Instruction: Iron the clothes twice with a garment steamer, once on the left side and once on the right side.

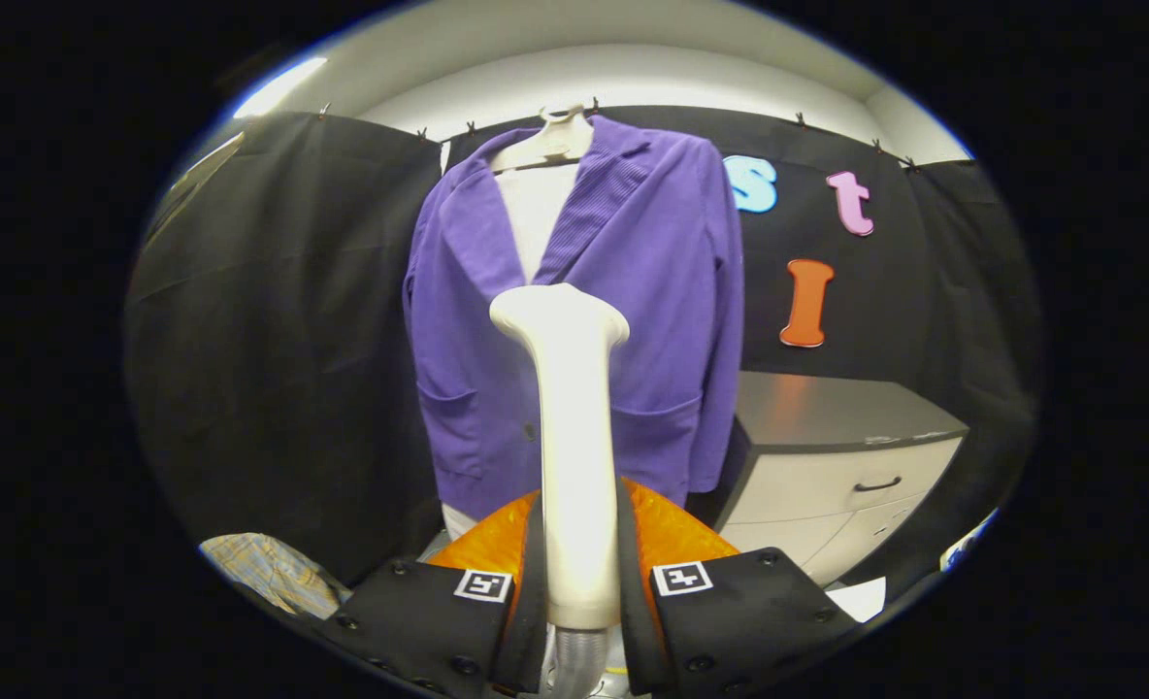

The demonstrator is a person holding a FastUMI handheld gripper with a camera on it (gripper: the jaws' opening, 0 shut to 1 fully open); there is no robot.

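Claw point(579, 582) clenched on the white plastic garment steamer handle point(574, 456), head upright just ahead of the purple knit jacket point(652, 291) on its pale hanger point(550, 141), apparently not touching; judged: steamer in hand, both passes apparently left.

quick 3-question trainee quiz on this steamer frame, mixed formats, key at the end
1. True or false: the gripper is shut on the garment steamer handle.
2. Which way does the steamer head point? A) at the purple jacket B) at the drawer cabinet C) at the plaid cloth
3. Fill in: the jacket hangs on a white ____ against the black cloth wall.

Key:
1. True; both fingers press the handle's sides.
2. A; the head is in front of the jacket's middle, by the buttons.
3. hanger
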